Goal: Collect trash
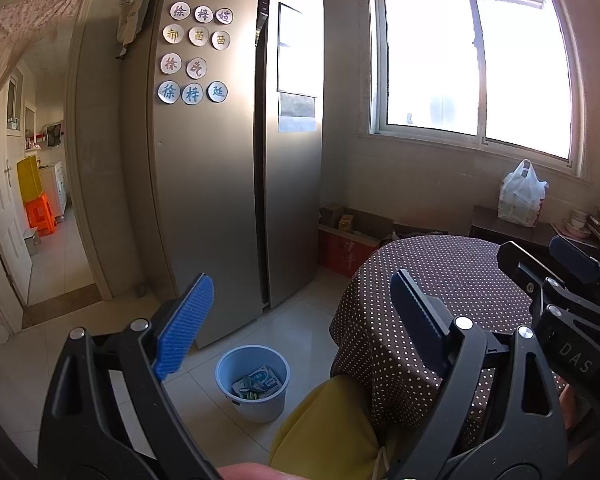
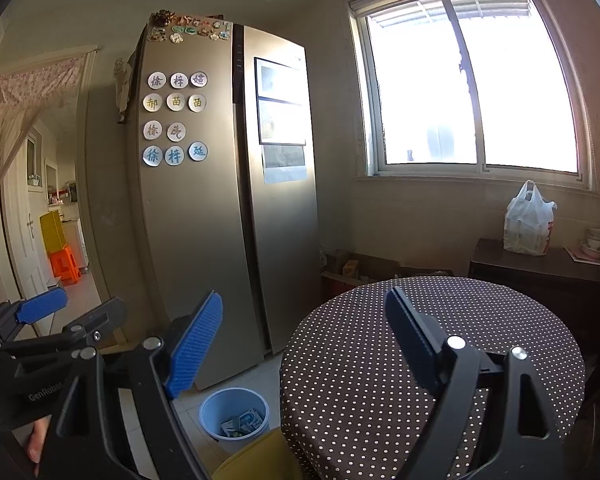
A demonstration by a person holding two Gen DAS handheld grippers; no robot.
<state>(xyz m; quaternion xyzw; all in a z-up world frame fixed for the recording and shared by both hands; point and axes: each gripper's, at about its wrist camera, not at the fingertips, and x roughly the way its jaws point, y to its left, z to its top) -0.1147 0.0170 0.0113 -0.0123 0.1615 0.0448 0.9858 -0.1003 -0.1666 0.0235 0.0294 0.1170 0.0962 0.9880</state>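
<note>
A kitchen corner seen from two hand-held tools, both raised and holding nothing. At the far left of both views a doorway opens onto a tiled passage where an orange stool [image 1: 40, 214] sits under a yellow crate [image 1: 29, 178]. Left of centre stands a tall silver fridge [image 1: 216, 184], its left door dotted with round character magnets [image 1: 196, 36].

In the lower half of the left wrist view, the left tool [image 1: 300, 316] is spread wide, one blue ribbed pad at lower left and the other, in shadow, at lower right, with bare floor between them. Low in the frame, between those fingers, a pale blue bin [image 1: 253, 381] stands on the white floor tiles just in front of the fridge; wrappers and a carton [image 1: 258, 382] lie inside it. Just right of the bin, a yellow cushion [image 1: 324, 428] tucks under the edge of a round tabletop [image 1: 452, 280] covered in a brown cloth with white dots.

In the right wrist view the right tool [image 2: 304, 340] is likewise spread apart, over the near edge of the tabletop, with the bin at bottom centre. At right, under a bright window [image 1: 476, 68], a white plastic bag [image 1: 522, 196] sits on a dark cabinet [image 2: 540, 268].
</note>
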